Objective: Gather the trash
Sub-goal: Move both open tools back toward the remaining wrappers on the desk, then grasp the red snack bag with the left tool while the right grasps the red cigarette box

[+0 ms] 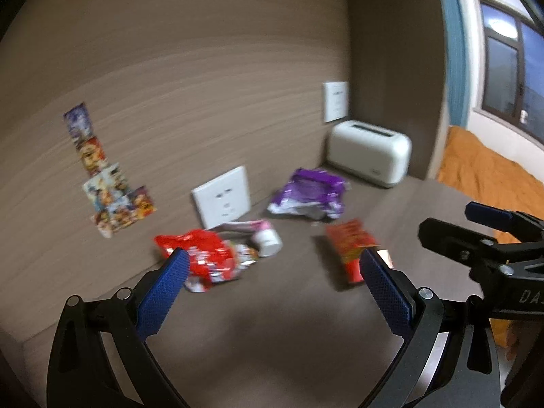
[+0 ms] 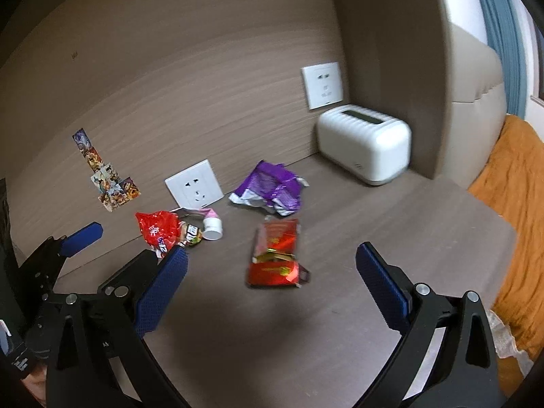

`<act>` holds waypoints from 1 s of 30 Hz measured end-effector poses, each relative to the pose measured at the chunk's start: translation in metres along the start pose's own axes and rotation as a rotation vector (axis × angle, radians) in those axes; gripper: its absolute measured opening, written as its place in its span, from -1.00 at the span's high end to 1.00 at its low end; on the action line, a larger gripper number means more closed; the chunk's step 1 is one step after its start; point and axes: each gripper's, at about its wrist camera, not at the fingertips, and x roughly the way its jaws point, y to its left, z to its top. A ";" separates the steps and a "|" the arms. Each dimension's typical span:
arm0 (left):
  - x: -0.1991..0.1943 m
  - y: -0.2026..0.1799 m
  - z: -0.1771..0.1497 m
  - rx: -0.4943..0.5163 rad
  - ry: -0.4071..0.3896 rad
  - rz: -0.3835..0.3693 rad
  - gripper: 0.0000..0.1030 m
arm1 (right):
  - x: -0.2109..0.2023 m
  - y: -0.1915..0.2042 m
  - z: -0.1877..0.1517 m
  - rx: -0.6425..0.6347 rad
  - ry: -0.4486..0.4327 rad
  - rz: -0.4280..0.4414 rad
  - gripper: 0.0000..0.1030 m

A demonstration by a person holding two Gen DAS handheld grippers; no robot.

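Trash lies on the brown table (image 2: 391,224) near the wall: a crumpled red wrapper (image 1: 204,258) (image 2: 159,229), a small white cup (image 1: 268,241) (image 2: 213,227), a purple wrapper (image 1: 312,193) (image 2: 272,187) and a red-and-gold packet (image 1: 350,244) (image 2: 277,255). My left gripper (image 1: 273,278) is open and empty above the table, short of the trash. My right gripper (image 2: 272,272) is open and empty, its fingers either side of the red-and-gold packet in view. Each gripper shows at the edge of the other's view, the right one (image 1: 489,238) and the left one (image 2: 68,248).
A white toaster (image 2: 365,142) stands in the back right corner. Wall sockets (image 2: 194,187) and stickers (image 2: 108,180) are on the wood-grain wall. An orange blanket (image 2: 510,187) lies beyond the table's right edge.
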 end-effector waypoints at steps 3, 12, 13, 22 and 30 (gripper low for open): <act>0.012 0.019 -0.003 -0.017 0.018 0.026 -0.90 | 0.017 0.008 0.004 -0.016 0.015 -0.004 -0.92; 0.053 0.055 -0.008 -0.066 0.077 0.072 -0.90 | 0.069 0.007 0.002 -0.031 0.100 -0.042 -0.92; 0.056 0.057 -0.007 -0.069 0.079 0.077 -0.90 | 0.074 0.006 0.000 -0.031 0.107 -0.048 -0.92; 0.087 0.077 -0.016 -0.114 0.125 0.086 -0.90 | 0.112 -0.005 -0.012 -0.028 0.171 -0.091 -0.92; 0.123 0.091 -0.019 -0.164 0.175 0.078 -0.90 | 0.146 -0.001 -0.019 -0.051 0.212 -0.120 -0.92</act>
